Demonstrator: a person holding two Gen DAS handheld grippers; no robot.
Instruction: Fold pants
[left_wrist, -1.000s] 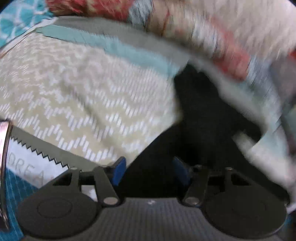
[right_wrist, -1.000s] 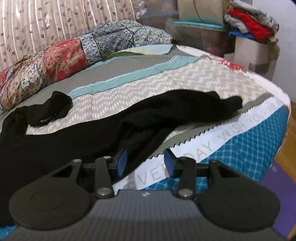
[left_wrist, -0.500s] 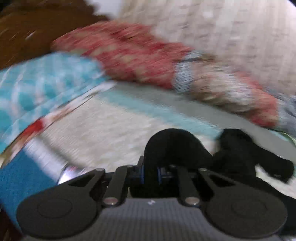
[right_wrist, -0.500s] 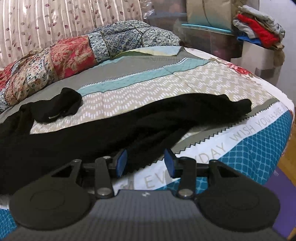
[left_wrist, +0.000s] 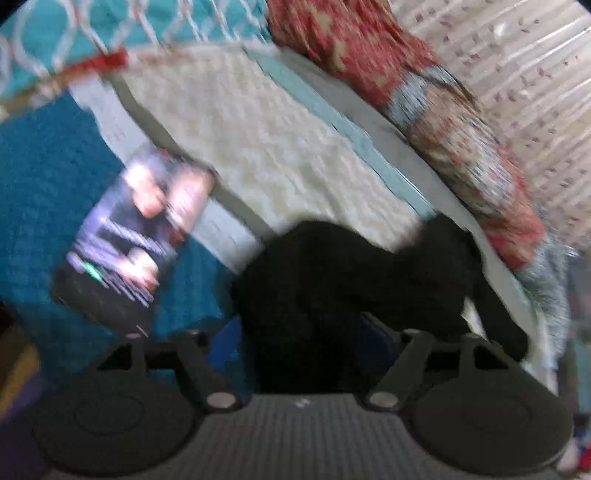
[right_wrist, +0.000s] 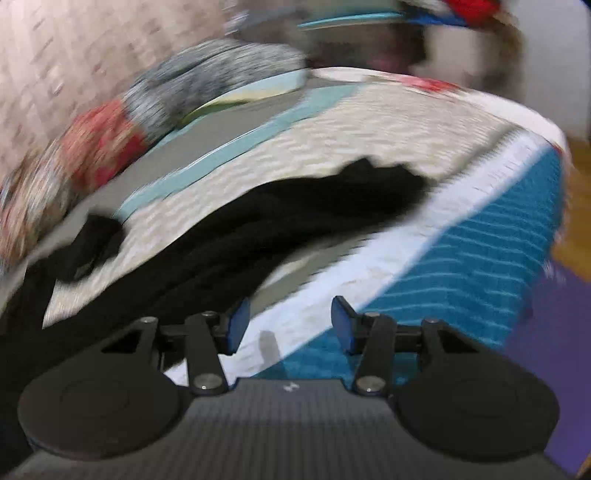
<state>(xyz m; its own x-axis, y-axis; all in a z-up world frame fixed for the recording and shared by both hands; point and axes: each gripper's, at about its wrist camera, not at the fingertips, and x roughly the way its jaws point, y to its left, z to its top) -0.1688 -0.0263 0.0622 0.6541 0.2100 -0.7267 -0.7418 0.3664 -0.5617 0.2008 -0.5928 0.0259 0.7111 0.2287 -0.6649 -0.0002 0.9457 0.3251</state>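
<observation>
Released since half a second ago: left gripper (left_wrist: 306, 339), then clamped tight on a fold of the black pants (left_wrist: 354, 280), now spread wide with dark cloth bunched between its fingers (left_wrist: 225, 341) but not pinched. Swung sideways too, with the bed (left_wrist: 258, 140) tilted across the left view and heavy blur throughout. Right gripper (right_wrist: 286, 325) unchanged in spread: blue fingers (right_wrist: 341, 323) well apart, nothing held, hovering over the white band at the bed's edge. Pants stretched in a long dark strip across the cream zigzag bedspread (right_wrist: 388, 122), one end near the far right edge, the other bunched at the left below the patterned pillows (right_wrist: 92, 147). Propped against the bed's teal side in the left view, a lit phone screen (left_wrist: 129, 243), details too blurred to read.
</observation>
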